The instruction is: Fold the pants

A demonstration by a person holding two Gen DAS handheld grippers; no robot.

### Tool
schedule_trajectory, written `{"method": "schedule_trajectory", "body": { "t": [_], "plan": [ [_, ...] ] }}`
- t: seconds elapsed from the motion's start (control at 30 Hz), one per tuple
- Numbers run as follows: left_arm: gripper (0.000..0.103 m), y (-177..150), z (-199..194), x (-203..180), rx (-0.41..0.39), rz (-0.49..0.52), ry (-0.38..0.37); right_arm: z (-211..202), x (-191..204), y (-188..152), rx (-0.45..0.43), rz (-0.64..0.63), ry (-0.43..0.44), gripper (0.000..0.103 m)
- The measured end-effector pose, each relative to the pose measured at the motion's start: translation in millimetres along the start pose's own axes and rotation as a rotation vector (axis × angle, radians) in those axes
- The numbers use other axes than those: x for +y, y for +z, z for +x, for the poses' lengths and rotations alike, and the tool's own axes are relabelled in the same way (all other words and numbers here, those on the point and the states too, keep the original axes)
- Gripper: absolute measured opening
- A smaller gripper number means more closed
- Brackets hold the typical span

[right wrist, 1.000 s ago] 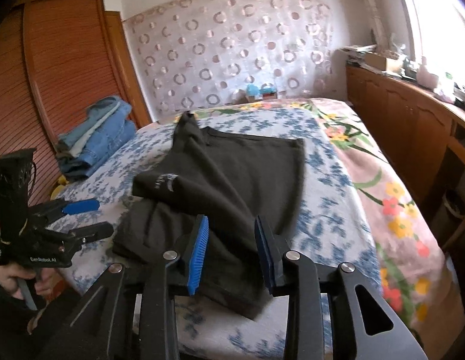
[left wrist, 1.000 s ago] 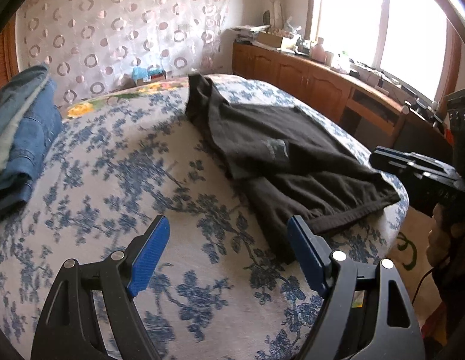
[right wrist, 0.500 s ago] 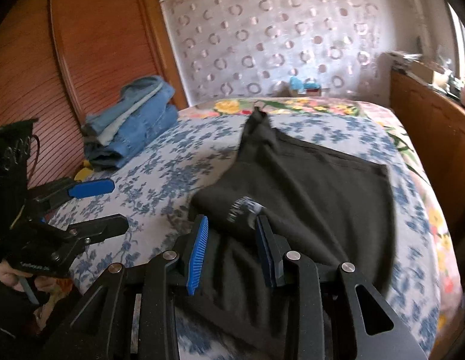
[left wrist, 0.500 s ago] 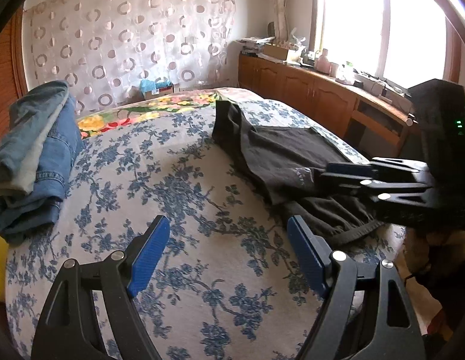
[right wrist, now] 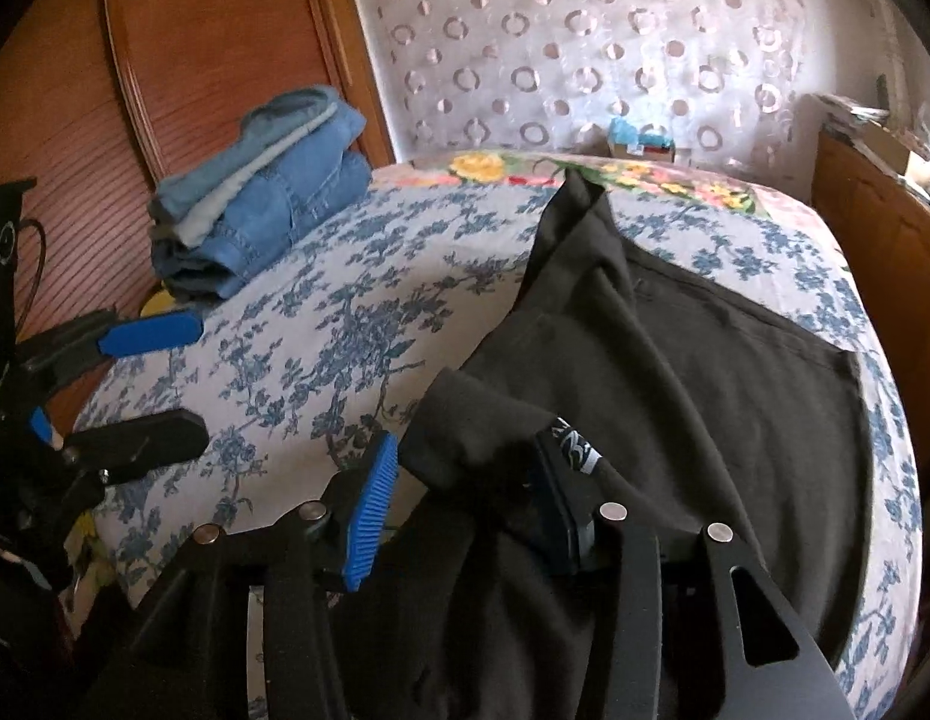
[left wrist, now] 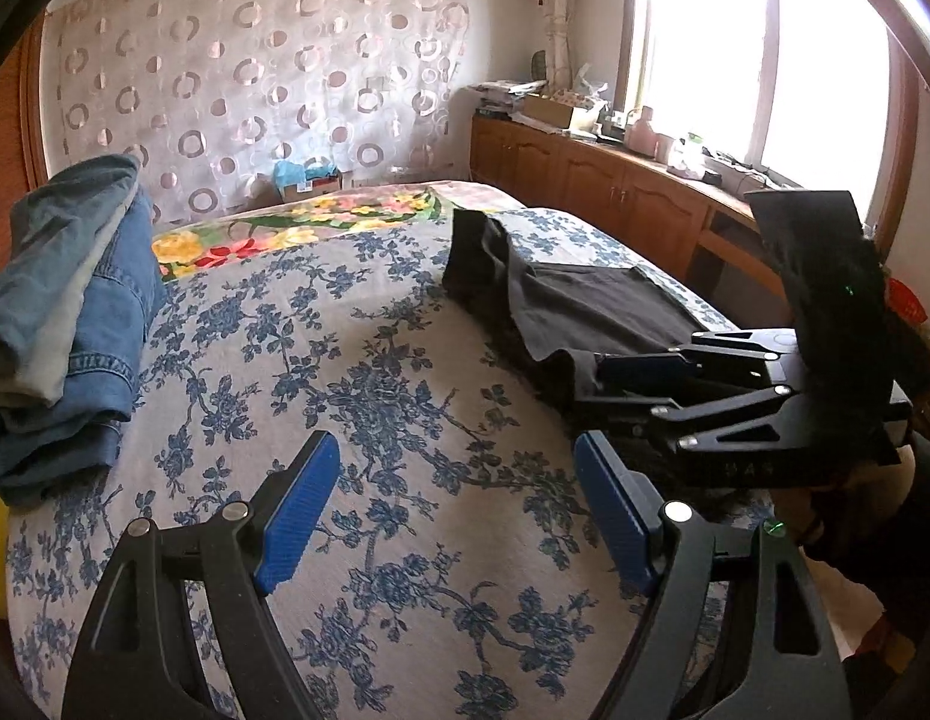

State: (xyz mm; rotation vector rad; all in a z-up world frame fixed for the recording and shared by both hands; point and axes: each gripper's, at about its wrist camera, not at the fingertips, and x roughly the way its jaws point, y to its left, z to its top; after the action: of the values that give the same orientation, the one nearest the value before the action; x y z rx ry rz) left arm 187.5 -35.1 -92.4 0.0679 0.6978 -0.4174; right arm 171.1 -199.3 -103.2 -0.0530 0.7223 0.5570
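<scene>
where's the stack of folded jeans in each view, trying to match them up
Left wrist view: stack of folded jeans at far left edge, on the bed.
Right wrist view: same stack at upper left, beside the wooden wardrobe.
Shared landmark: circle-patterned curtain behind the bed.

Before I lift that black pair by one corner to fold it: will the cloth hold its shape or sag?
The black pants will probably sag: they already lie in soft wrinkles and overlapping folds. A raised flap sits between the open right gripper fingers, so a one-corner lift would likely trail the rest. They look matte, unlikely to slip.
</scene>
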Motion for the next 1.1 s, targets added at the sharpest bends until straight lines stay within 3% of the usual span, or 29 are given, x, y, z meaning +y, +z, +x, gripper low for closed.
{"method": "schedule_trajectory", "body": {
  "t": [0.33,0.4,0.47,0.5,0.97,1.1],
  "plan": [
    [0.081,-3.1,11.6,14.3,0.017,-0.028,-0.003,13.3,8.7,12.4,0.055,-0.052,-0.076,0.051],
    [0.081,-2.9,11.4,14.3,0.017,-0.025,-0.001,10.6,8.2,13.7,0.05,-0.054,-0.077,0.039],
    [0.081,-2.3,11.7,13.8,0.017,-0.022,0.0,7.8,7.1,15.3,0.046,-0.062,-0.079,0.009],
    [0.081,-1.7,11.4,13.8,0.017,-0.021,0.0,4.4,6.3,15.6,0.035,-0.071,-0.091,0.006],
    [0.081,5.7,25.4,-3.0,0.035,0.004,-0.016,-31.9,-40.2,39.3,-0.043,-0.071,-0.237,0.006],
    [0.081,5.2,30.3,-6.7,0.046,0.0,-0.018,-27.6,-60.4,48.0,-0.03,-0.069,-0.274,0.006]
  ]
}}
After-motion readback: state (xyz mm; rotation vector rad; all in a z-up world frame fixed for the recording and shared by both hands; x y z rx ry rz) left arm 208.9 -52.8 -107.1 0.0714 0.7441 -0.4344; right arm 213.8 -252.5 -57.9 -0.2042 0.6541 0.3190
